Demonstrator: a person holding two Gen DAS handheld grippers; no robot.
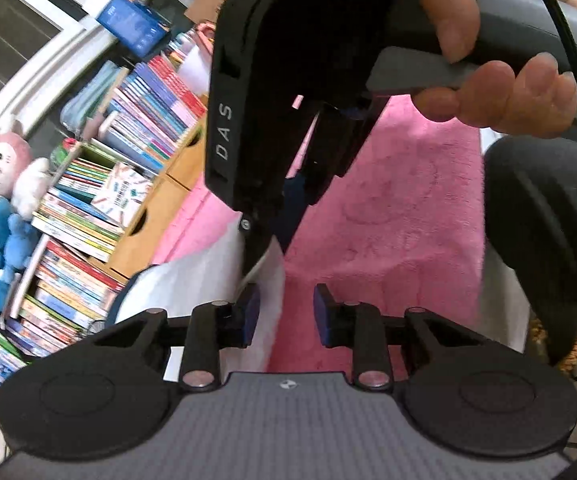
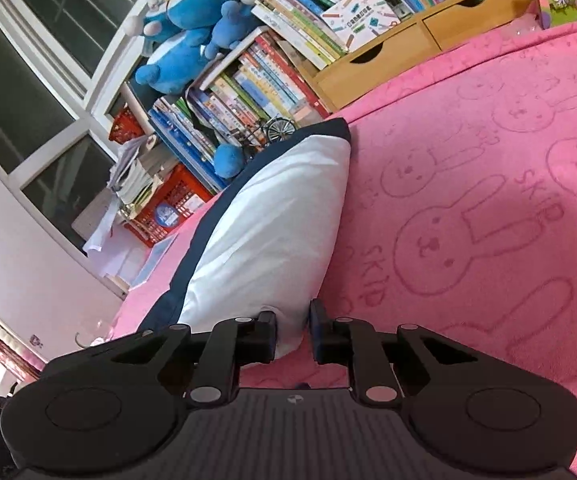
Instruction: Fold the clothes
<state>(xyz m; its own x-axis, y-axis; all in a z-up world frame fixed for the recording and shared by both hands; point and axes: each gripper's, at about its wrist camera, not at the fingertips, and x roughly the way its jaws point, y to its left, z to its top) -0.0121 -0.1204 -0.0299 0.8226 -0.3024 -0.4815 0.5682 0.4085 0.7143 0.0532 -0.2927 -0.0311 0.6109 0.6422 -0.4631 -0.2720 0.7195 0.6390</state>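
A white garment with navy trim (image 2: 264, 224) lies on the pink bunny-print blanket (image 2: 488, 200). My right gripper (image 2: 293, 330) is open, its fingers astride the garment's near corner, low on the blanket. In the left wrist view the same white garment (image 1: 192, 292) lies at lower left. My left gripper (image 1: 284, 316) is open over the garment's edge and the pink blanket (image 1: 388, 208). The right gripper's black body (image 1: 288, 92), held by a hand, fills the view just ahead of it, its tip touching the garment.
Shelves of books (image 2: 288, 60) and wooden drawers (image 2: 408, 48) line the blanket's far side, with blue plush toys (image 2: 184, 32) and a window (image 2: 28, 60) to the left. A red basket (image 2: 168, 208) stands by the garment's far end. A dark clothed knee (image 1: 540, 232) is at right.
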